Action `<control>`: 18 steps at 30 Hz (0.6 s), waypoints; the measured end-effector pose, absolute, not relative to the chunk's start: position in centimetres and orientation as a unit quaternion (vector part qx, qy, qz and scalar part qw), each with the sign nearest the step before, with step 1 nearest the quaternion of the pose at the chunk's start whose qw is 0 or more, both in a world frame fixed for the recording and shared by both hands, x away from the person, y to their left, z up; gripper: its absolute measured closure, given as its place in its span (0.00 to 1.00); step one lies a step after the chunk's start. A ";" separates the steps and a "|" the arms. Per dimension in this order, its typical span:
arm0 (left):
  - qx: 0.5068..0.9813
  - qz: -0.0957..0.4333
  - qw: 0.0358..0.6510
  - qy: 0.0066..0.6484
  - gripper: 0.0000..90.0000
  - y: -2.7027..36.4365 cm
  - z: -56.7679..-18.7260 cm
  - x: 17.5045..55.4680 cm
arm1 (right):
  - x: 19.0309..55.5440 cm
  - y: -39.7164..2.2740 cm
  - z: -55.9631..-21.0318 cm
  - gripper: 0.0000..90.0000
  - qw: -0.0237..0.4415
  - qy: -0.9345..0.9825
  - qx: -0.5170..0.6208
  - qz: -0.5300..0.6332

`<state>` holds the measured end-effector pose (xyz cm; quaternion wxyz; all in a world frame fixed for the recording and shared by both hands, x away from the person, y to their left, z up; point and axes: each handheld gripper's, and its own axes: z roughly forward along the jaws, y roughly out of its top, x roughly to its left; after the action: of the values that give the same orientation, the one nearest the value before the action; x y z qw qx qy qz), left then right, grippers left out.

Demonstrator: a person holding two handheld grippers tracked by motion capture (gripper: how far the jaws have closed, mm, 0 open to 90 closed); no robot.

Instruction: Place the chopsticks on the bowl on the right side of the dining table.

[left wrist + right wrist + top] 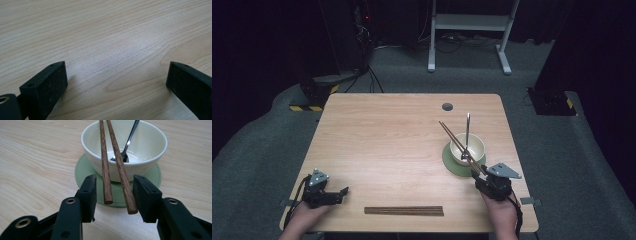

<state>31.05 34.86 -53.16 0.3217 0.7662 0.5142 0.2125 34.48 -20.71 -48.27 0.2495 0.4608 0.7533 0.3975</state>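
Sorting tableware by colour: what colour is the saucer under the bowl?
Pale green saucer, clearest in the right gripper view.

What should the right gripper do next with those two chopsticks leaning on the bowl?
Probably draw the right gripper straight back. Its jaws stand apart, pads off the two chopsticks, which already lean across the bowl rim beside the spoon. Backing out gently should avoid knocking them off.

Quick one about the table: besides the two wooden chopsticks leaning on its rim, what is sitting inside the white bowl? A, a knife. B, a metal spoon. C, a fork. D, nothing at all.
B: in the right gripper view a metal spoon rests with its head at the bottom of the white bowl, beside the chopsticks laid over the rim.
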 end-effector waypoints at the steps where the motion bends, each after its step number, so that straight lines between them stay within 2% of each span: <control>1: 0.766 0.213 0.322 0.514 0.04 34.9 -53.2 31.0 | 34.5 -20.7 -48.2 0.65 0.251 0.752 0.461 0.399; 9: 0.767 0.212 0.322 0.513 0.04 34.8 -53.2 31.0 | 34.7 -20.0 -48.1 0.72 0.254 0.757 0.458 0.391; 18: 0.767 0.212 0.323 0.513 0.04 34.8 -53.2 31.0 | 34.8 -19.8 -48.3 0.71 0.255 0.760 0.455 0.388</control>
<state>31.01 34.83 -53.16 0.3226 0.7669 0.5129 0.2117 34.79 -19.79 -48.27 0.2551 0.4547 0.7602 0.3878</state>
